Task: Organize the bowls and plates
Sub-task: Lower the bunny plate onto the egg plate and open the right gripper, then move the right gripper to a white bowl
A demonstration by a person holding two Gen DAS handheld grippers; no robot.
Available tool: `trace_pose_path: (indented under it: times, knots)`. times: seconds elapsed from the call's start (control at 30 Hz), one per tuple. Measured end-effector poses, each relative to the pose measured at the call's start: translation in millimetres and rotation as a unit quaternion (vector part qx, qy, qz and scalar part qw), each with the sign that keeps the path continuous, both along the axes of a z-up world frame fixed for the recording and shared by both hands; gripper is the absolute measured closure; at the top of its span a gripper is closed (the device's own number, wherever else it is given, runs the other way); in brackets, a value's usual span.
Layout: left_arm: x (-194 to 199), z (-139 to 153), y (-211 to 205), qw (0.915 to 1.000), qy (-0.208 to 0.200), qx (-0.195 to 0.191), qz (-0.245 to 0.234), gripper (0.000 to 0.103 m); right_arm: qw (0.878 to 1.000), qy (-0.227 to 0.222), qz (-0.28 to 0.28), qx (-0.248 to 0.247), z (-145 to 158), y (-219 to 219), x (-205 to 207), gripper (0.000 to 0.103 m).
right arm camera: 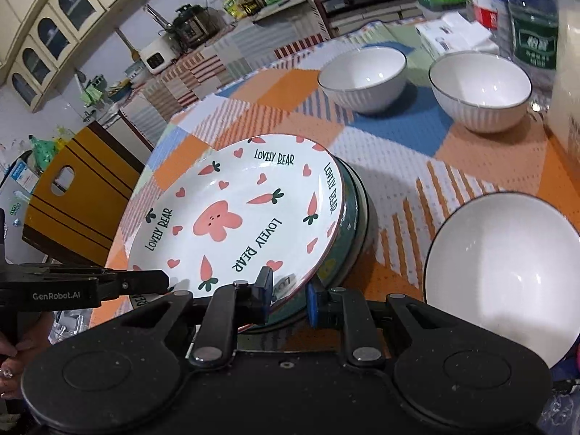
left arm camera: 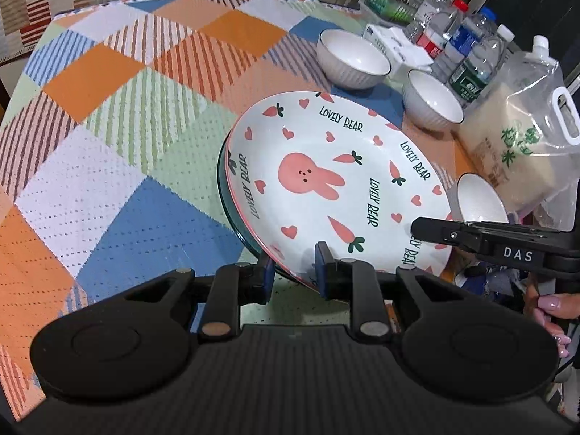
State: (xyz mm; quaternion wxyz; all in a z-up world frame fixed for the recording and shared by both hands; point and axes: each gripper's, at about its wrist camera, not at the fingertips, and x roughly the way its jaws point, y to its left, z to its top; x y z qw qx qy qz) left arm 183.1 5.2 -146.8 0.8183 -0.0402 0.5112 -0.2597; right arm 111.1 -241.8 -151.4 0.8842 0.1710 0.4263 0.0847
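A white plate printed with a pink rabbit and carrots (left arm camera: 326, 185) lies tilted on a dark green plate (left arm camera: 226, 195) on the checked tablecloth. My left gripper (left arm camera: 293, 275) has its blue pads on either side of the rabbit plate's near rim. My right gripper (right arm camera: 288, 293) straddles the same plate's rim (right arm camera: 232, 217) from the other side, over the green plate (right arm camera: 353, 210). Three white ribbed bowls stand nearby: one close (right arm camera: 504, 275), two farther back (right arm camera: 362, 76) (right arm camera: 480, 88).
Water bottles (left arm camera: 467, 47), a white box (left arm camera: 391, 41) and a clear bag of rice (left arm camera: 522, 137) line the table's right side. A yellow chair back (right arm camera: 76, 199) stands beyond the left table edge. A kitchen counter with appliances lies behind.
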Motion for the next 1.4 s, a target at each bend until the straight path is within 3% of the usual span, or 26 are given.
trace_pose_path:
  times: [0.3,0.67,0.8,1.23,1.4]
  knots:
    - [9,-16,1,0.9995,0.028,-0.015,0.000,0.082,1.000,0.016,-0.003,-0.011,-10,-1,7,0.079]
    - [11,-21,0,0.9987,0.046,-0.019,0.008,0.081,0.996,0.040,-0.010,-0.081,-7,15,14,0.077]
    - [13,-25,-2,0.9976,0.064,-0.025,0.010,0.081,0.988,0.062,-0.019,-0.137,-6,30,22,0.072]
    - [15,-19,1,0.9977,0.061,-0.024,0.016,0.082,0.970,0.032,-0.001,-0.239,-11,44,36,0.067]
    - [15,9,2,0.9994,0.031,-0.012,0.015,0.082,0.971,0.002,0.006,-0.241,15,39,35,0.067]
